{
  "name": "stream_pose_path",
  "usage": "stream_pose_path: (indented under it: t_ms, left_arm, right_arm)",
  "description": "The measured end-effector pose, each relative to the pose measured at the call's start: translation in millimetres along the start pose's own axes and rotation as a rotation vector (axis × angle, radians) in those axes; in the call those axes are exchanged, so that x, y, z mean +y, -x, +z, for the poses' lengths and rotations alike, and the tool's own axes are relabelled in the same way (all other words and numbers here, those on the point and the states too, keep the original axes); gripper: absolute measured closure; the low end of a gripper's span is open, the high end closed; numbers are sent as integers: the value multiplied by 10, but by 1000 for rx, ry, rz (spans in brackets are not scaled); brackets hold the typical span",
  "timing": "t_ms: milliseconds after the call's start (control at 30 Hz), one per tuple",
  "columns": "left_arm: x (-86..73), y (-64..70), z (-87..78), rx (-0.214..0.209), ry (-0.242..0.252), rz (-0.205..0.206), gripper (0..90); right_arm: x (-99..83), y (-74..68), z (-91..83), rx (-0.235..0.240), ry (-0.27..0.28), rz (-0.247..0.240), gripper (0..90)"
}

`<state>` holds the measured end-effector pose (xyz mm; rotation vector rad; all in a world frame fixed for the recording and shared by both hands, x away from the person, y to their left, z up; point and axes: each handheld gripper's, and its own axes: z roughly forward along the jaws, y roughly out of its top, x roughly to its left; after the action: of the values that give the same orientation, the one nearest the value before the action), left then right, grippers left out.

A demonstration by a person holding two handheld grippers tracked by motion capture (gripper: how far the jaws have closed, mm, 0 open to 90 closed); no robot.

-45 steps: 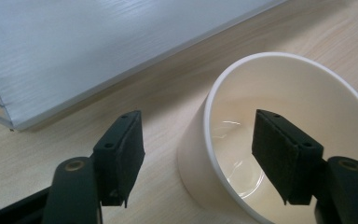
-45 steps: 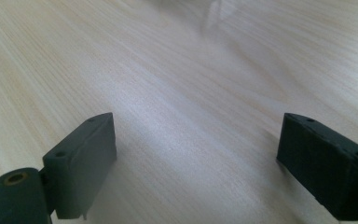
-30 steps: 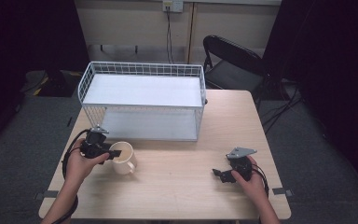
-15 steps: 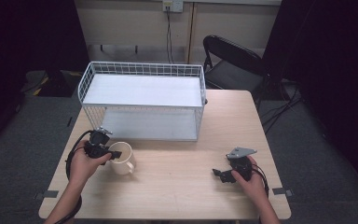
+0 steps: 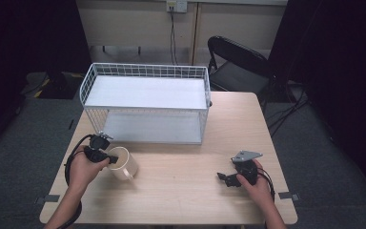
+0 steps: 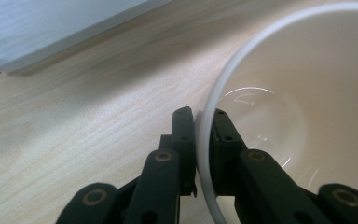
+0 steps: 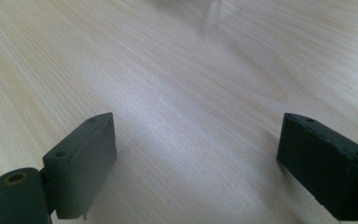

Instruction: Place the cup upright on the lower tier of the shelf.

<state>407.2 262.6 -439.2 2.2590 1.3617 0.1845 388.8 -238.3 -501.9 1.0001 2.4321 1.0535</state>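
A cream mug stands on the wooden table near its front left, its handle toward the front. My left gripper is shut on the mug's rim; in the left gripper view one jaw is outside the wall and the other inside the empty mug. My right gripper rests low over the table at the front right, open, with nothing between its fingers; bare wood shows between them.
A white wire basket rack with a solid shelf stands at the back middle of the table, just behind the mug. A black folding chair is behind the table's far right corner. Cables trail from both grippers.
The mug has tipped and shifted slightly in the left gripper's hold. The right gripper has stayed put.
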Motion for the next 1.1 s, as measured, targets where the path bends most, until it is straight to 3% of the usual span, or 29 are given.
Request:
stream_pose_path:
  t_ms: [100, 333, 567, 633, 800, 1100]
  left_arm:
    - [-8, 2, -9, -24, -28, 7, 831]
    - [-5, 63, -24, 27, -30, 7, 834]
    - [-9, 39, -58, 56, 92, -19, 835]
    - [-8, 35, -67, 56, 104, -22, 835]
    - [5, 33, -108, 94, 193, -42, 836]
    - [50, 53, -96, 128, 294, -79, 836]
  right_arm:
    - [0, 0, 0, 0, 0, 0, 109]
    - [0, 0, 0, 0, 0, 0, 109]
    - [0, 0, 0, 0, 0, 0, 109]
    - [0, 0, 0, 0, 0, 0, 109]
    - [0, 0, 0, 0, 0, 0, 109]
    - [0, 0, 0, 0, 0, 1, 109]
